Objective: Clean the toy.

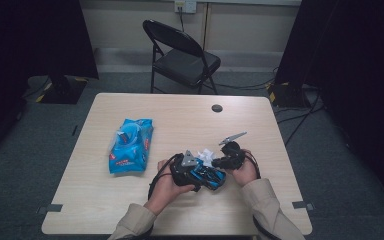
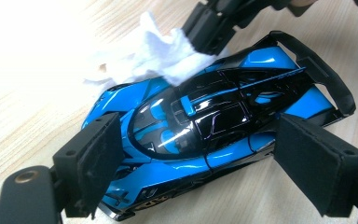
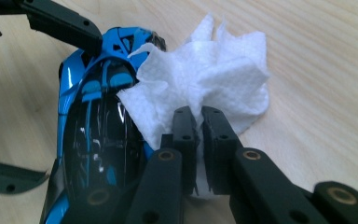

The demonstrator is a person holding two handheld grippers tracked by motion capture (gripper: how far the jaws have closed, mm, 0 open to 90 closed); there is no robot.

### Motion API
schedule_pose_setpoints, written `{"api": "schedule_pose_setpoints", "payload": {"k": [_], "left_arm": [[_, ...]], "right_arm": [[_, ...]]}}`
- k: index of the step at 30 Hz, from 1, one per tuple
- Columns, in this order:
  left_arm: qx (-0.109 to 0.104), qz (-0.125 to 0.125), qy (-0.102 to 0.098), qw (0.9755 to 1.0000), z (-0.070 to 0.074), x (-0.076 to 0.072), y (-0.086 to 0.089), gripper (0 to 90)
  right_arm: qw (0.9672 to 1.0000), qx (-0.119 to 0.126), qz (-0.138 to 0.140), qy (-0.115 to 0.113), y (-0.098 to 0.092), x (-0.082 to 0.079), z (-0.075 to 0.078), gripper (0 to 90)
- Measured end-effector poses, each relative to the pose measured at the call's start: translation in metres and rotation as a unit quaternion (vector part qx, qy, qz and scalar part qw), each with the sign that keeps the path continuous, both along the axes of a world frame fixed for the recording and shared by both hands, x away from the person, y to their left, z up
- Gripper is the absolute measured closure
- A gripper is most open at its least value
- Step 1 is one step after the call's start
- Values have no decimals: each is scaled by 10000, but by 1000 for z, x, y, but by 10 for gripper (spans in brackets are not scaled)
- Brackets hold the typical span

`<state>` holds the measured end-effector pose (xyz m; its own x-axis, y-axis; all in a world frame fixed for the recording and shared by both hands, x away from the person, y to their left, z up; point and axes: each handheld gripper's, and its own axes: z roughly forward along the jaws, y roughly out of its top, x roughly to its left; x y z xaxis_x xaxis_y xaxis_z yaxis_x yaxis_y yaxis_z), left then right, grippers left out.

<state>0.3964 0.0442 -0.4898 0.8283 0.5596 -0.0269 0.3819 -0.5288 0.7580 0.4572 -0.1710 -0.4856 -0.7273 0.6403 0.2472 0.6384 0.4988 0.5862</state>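
A person is sitting at a light wooden table (image 1: 130, 200) and is working with two hand-held grippers near its front edge. The left gripper (image 2: 198, 154) is holding a blue and black toy race car (image 2: 205, 126): its two padded jaws are standing wide and are pressing on the two sides of the car body, and the car is resting on the table top between them. The right gripper (image 3: 198, 123) is reaching in from the other side, and its jaws are closed tightly on a crumpled white tissue (image 3: 214, 74). The tissue is lying against the car, touching the glossy roof and one blue fender, and part of it is hanging over onto the table just beside the car. In the high view, the car (image 1: 207, 175) is sitting between both hands, and a blue pack of wet wipes (image 1: 130, 145) is lying well apart, at the left of the table.
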Motion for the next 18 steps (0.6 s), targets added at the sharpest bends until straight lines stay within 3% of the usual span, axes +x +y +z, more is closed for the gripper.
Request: {"api": "schedule_pose_setpoints", "payload": {"k": [12,18], "left_arm": [[27,31,-2,10000,0,-1,-1,152],[42,27,6,10000,0,-1,-2,152]], "right_arm": [[9998,157,-87,21,-21,-11,-3,846],[9999,98,-60,-63,-27,-17,-2,845]]}}
